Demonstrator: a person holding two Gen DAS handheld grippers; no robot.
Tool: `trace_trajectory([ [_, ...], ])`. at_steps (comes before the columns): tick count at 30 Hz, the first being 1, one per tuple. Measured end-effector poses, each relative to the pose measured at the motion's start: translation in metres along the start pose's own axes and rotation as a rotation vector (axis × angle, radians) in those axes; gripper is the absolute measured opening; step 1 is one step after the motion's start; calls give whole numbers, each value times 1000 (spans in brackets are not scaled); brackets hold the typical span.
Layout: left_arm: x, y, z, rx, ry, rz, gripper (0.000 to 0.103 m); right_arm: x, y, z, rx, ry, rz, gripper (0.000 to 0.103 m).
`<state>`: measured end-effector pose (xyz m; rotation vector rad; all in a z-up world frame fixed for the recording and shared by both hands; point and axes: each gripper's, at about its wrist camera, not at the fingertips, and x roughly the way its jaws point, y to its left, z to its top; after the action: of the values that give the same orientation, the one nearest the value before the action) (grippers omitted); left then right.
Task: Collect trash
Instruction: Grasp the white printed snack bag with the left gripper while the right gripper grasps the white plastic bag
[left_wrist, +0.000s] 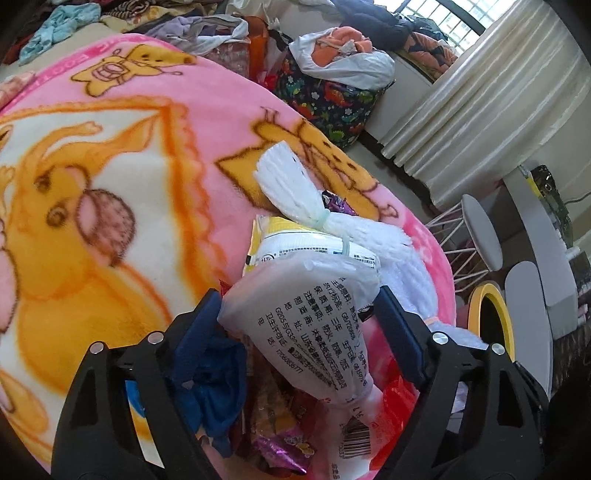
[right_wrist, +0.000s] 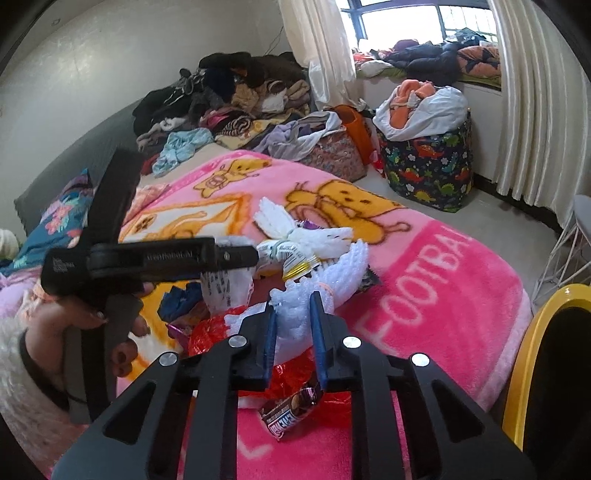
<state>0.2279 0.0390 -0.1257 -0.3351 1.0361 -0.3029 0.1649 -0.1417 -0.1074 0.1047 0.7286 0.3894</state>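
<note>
My left gripper (left_wrist: 299, 306) is shut on a white printed plastic wrapper (left_wrist: 314, 325), held above a heap of trash on the pink blanket (left_wrist: 129, 166). The wrapper also shows in the right wrist view (right_wrist: 225, 286) under the left gripper (right_wrist: 229, 254). My right gripper (right_wrist: 293, 302) is shut on a white foam net sleeve (right_wrist: 295, 328). Below it lie a red plastic bag (right_wrist: 295, 376) and a brown candy wrapper (right_wrist: 291, 410). A tied white foam bundle (left_wrist: 291, 192) and a yellow-edged packet (left_wrist: 280, 232) lie further on.
A yellow-rimmed black bin (right_wrist: 554, 369) stands at the bed's right edge; it also shows in the left wrist view (left_wrist: 491, 317). Blue cloth (left_wrist: 210, 376) and purple foil (left_wrist: 284, 450) lie in the heap. A dinosaur-print basket (right_wrist: 428, 162), clothes piles (right_wrist: 229, 99) and stools (left_wrist: 480, 229) surround the bed.
</note>
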Motion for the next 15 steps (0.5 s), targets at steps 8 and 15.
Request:
trace_trajectory([
  [8, -15, -12, 1, 47, -38, 15, 57, -19, -10, 6, 41, -43, -1, 15],
  [15, -54, -22, 10, 79, -151, 47, 48, -46, -14, 22, 47, -118, -6, 14],
])
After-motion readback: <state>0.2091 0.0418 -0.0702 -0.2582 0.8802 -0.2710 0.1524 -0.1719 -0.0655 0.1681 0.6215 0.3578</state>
